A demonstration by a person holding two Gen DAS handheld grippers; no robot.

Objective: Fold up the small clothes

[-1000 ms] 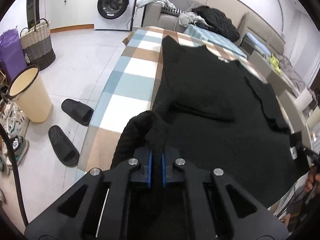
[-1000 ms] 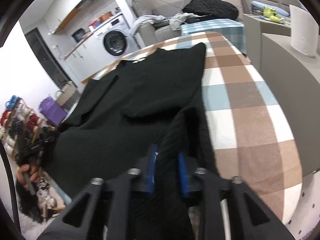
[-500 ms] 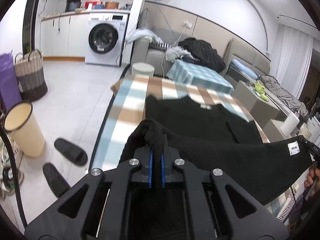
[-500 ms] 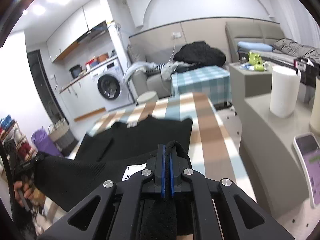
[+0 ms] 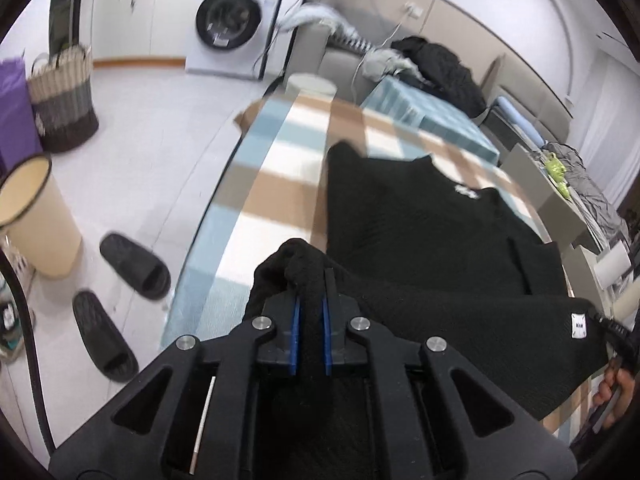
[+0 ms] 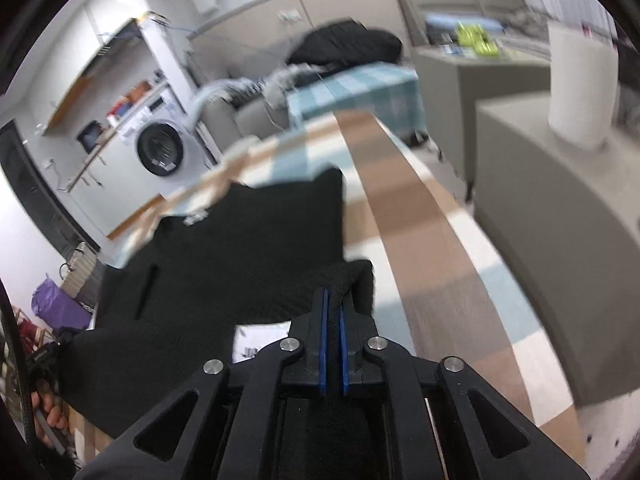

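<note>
A black ribbed knit garment point(image 5: 420, 232) lies spread on the counter point(image 5: 280, 184), which is covered with a cloth checked in brown, pale blue and white. Its far part, with a small white label at the neckline, lies flat on the cloth, while its near hem is lifted off the surface and stretched between the two grippers. A white tag point(image 5: 579, 325) shows on the raised edge in the left wrist view, close to the right gripper at the frame's edge.

The left gripper point(image 5: 310, 308) is clamped narrow on a bunched corner of the hem, the fabric bulging up between its blue pads. The right gripper point(image 6: 333, 312) pinches the other corner in the same way, its blue pads nearly together with the knit squeezed between them. The jaws of both have just been opening a little, with the cloth between them.

On the tiled floor beside the counter lie two black slippers point(image 5: 120, 292), next to a cream bin with a dark rim point(image 5: 36, 216). Farther off stand a woven laundry basket point(image 5: 64, 100) and a white front-loading washing machine point(image 5: 232, 20). Beyond the counter's far end a dark heap of clothing point(image 6: 348, 44) lies on a grey sofa. A white paper roll point(image 6: 580, 84) stands on a grey cabinet to the right.
</note>
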